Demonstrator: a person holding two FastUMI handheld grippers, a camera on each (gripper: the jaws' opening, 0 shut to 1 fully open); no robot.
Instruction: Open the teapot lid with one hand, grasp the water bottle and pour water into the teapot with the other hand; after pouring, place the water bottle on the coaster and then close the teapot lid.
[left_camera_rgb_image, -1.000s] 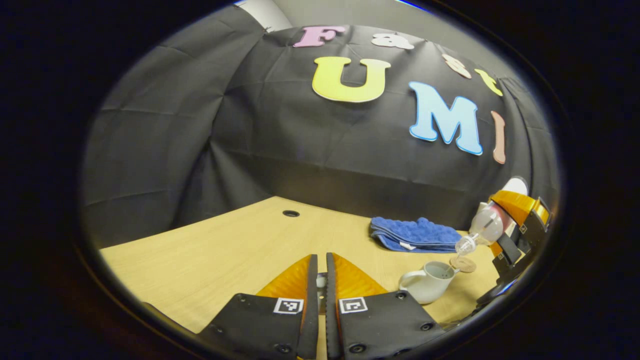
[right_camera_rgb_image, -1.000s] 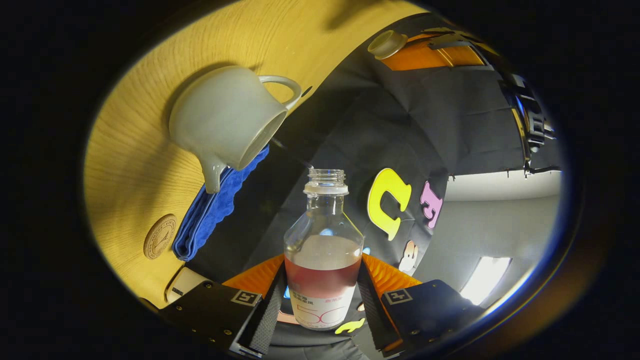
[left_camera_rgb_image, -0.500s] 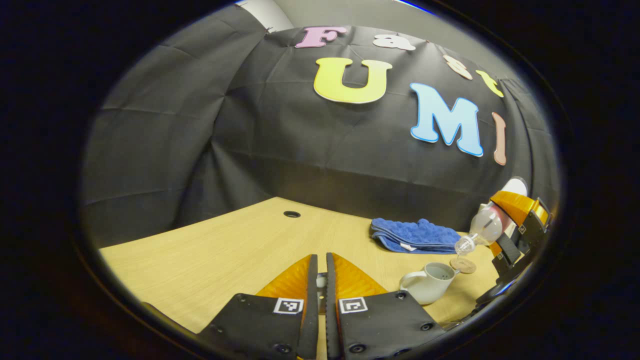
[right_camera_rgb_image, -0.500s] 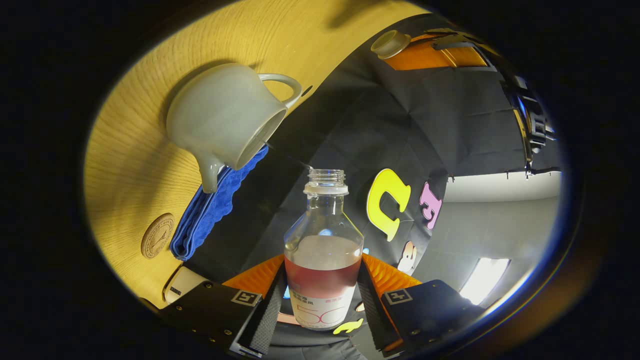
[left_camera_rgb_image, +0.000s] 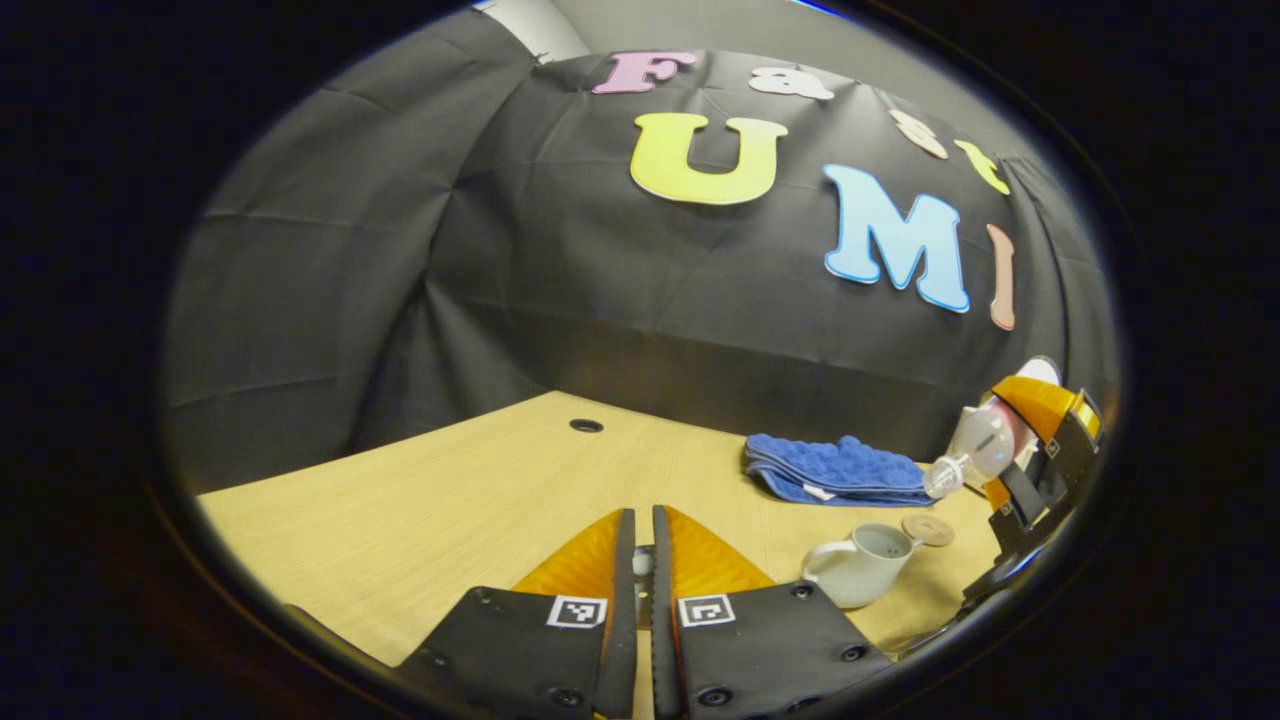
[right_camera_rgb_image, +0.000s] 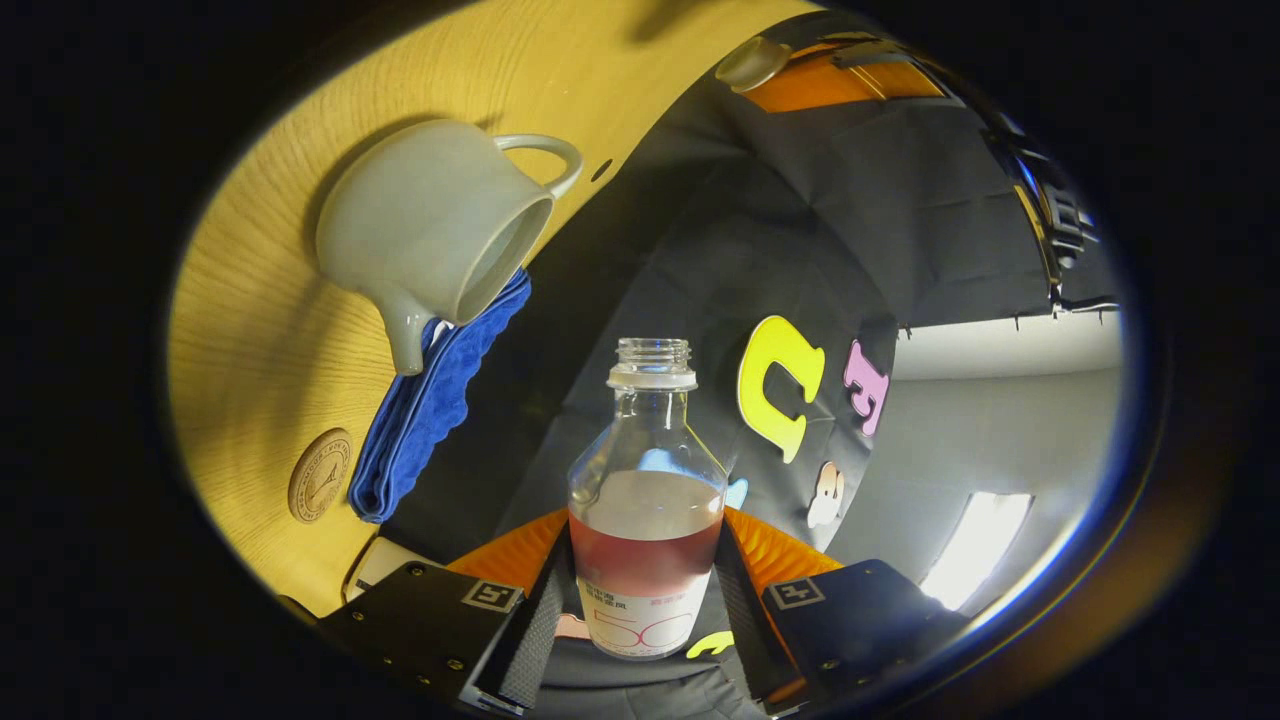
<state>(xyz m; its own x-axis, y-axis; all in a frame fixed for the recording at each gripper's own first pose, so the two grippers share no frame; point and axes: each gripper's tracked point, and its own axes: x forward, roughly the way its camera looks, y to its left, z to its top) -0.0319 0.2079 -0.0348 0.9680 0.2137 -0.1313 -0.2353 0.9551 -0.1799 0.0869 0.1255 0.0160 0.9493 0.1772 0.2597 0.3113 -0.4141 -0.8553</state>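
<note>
The right tool, clenched on the body of the clear plastic water bottle with reddish liquid in its lower part, has drawn back and up from the pale glazed ceramic teapot with a loop handle; half a second ago the bottle's open neck hung just over the pot's mouth, and in the left gripper view the bottle is now lifted clear, apart from the pot and tipped less steeply; I judge that pouring is over and the bottle is being righted for its trip to the round cork coaster, which lies on the light wood-grain table just beyond the teapot's spout, near the folded blue textured cloth; in the right gripper view the teapot has slid a little further toward the edge, its mouth open and lidless, with the coaster beside the cloth; the left tool has stayed put, its fingers closed nearly together, and from the right gripper view it grips the small beige ceramic teapot lid, held well away from the pot; what remains is setting the bottle on the coaster, then bringing the lid back
</note>
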